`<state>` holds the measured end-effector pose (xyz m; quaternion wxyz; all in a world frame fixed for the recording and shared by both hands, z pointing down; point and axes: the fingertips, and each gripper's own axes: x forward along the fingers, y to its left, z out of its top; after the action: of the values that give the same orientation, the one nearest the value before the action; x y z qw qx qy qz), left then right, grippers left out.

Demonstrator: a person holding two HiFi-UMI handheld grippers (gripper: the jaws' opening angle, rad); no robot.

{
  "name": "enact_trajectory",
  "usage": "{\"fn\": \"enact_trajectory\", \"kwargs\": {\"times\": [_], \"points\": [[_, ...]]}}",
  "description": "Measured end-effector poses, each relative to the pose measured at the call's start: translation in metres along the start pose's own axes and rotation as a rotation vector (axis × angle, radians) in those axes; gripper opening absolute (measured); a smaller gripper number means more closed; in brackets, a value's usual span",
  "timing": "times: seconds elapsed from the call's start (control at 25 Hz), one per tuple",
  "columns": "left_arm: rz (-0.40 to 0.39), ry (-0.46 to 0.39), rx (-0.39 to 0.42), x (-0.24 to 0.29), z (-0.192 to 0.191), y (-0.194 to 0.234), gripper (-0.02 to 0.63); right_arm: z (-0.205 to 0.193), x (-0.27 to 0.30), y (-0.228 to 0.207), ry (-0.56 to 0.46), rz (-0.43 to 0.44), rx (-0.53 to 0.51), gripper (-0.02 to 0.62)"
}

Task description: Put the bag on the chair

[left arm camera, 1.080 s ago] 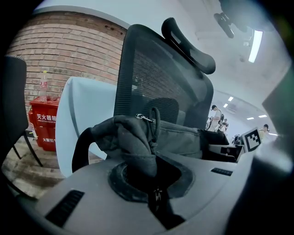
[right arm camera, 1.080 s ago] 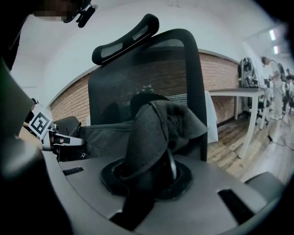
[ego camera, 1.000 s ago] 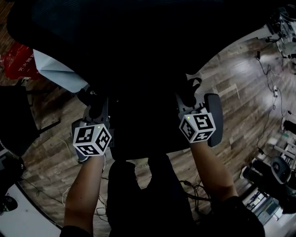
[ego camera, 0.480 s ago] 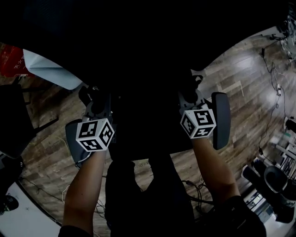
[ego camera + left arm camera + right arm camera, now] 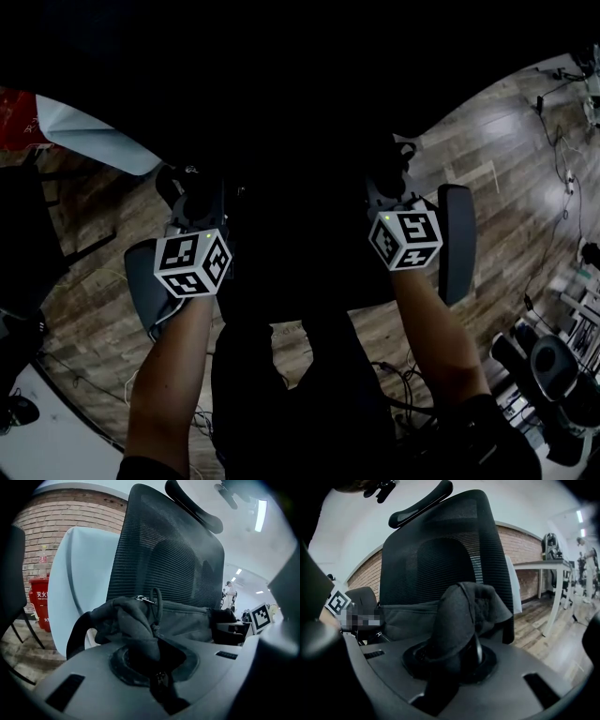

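The black bag [image 5: 291, 220] hangs between my two grippers over the black office chair [image 5: 173, 550], barely visible in the dark head view. My left gripper [image 5: 195, 199] pinches a bunched fold of the bag [image 5: 126, 616] near a metal clip; its jaws are opening, with the fabric still pressed between them. My right gripper [image 5: 386, 186] grips another fold of the bag [image 5: 461, 609]; its jaws are also opening, cloth still caught in them. The mesh backrest [image 5: 440, 541] and headrest rise right behind the bag. The chair's armrests [image 5: 457, 239] flank both hands.
A red extinguisher box [image 5: 40, 604] stands by the brick wall at the left. A pale panel [image 5: 89, 141] leans beside the chair. A white table [image 5: 546, 566] stands to the right. Cables [image 5: 553, 159] trail over the wood floor.
Both grippers have moved a little forward with the bag. The chair's two armrests have come further into the head view beside the hands.
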<state>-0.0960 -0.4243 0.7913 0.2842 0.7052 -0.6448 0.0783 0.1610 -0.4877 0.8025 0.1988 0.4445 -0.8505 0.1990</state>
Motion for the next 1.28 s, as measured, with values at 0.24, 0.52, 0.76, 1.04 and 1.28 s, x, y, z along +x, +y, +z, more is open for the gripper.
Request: {"fn": "enact_trajectory", "kwargs": {"times": [0.24,0.52,0.76,1.04,1.28], "points": [[0.026,-0.004,0.057,0.000,-0.001,0.002,0.069,-0.001,0.004,-0.004,0.010,-0.007,0.024,0.101],[0.063,0.036,0.090,-0.001,-0.002,0.005,0.131,-0.001,0.004,-0.012,0.013,-0.048,0.014,0.164],[0.143,0.092,0.099,-0.013,-0.004,0.013,0.244,-0.001,0.001,-0.016,0.043,-0.054,0.039,0.225],[0.175,0.090,0.126,-0.029,0.000,0.015,0.305,-0.005,-0.008,-0.015,0.071,-0.057,0.064,0.293],[0.139,0.089,0.070,-0.036,0.007,0.004,0.307,0.000,-0.030,-0.029,0.082,-0.096,0.103,0.342]]}}
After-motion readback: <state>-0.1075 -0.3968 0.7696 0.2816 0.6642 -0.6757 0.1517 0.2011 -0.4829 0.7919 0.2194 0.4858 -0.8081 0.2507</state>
